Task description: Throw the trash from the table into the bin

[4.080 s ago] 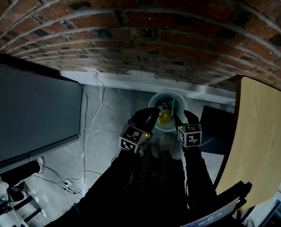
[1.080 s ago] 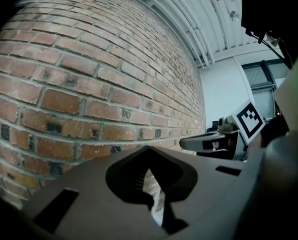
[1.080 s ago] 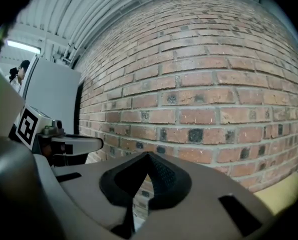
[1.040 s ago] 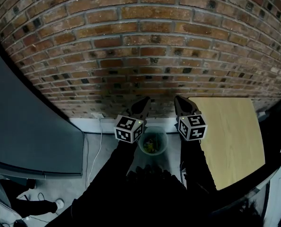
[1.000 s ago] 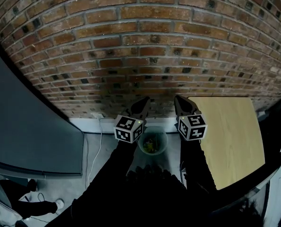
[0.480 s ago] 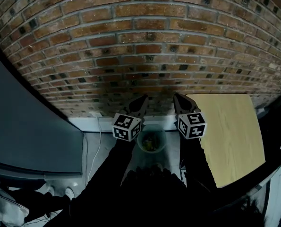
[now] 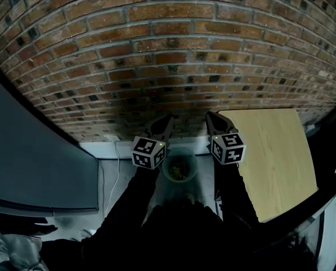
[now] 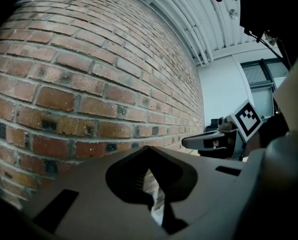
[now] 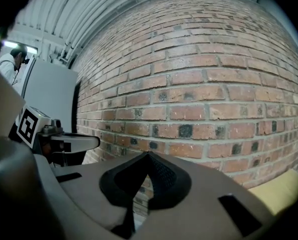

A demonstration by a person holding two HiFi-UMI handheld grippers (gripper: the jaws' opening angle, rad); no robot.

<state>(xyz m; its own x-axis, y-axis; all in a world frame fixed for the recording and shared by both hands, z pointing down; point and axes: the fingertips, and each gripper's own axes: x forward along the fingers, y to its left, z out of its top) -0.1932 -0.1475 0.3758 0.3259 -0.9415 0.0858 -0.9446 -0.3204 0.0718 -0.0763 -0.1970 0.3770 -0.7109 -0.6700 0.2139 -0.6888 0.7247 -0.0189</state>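
1. Two claws flank the bin (image 7: 193,161) from above: my left claw (image 7: 166,121) on its left side and my right claw (image 7: 212,118) on its right. Both are closed, tips meeting on nothing.
2. Yellowish trash (image 7: 180,170) lies inside the bin.
3. Just beyond the bin rises the brick wall (image 7: 168,55), close ahead of both claw tips.
4. Right of the bin, the wooden surface (image 7: 272,157) has its edge running alongside my right sleeve.
5. Left of the bin, a strip of grey floor (image 7: 112,182) reaches to a dark panel (image 7: 32,162).
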